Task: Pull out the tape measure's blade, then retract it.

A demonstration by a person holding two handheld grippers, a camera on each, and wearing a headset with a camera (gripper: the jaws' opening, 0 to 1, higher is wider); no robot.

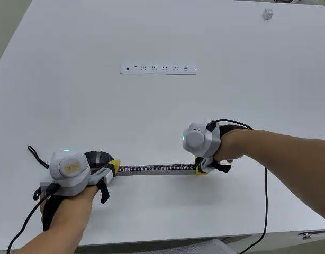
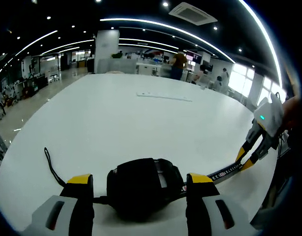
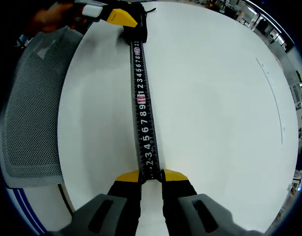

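Tape measure [image 1: 99, 157] sits on the white worktop [image 1: 152, 116] at about 8 o'clock in the head view. Its black case lies between the yellow-tipped fingers [image 2: 80, 183] of the left gripper [image 1: 112, 168], which are closed against its two sides. The blade [image 1: 157, 169] is drawn out of the case toward 3 o'clock and lies flat along the worktop. Its far end is pinched between the fingers of the right gripper [image 1: 199, 169], which are together on it.

In the right gripper view the numbered blade runs from the fingertips at 6 o'clock up to the case at 12 o'clock. A thin black strap [image 1: 36, 154] trails from the case toward 9 o'clock. A white power strip [image 1: 158, 69] lies well apart from both grippers, at 12 o'clock on the worktop. A grey mesh chair back [image 3: 33, 108] stands beside the worktop edge, at 9 o'clock in the right gripper view.
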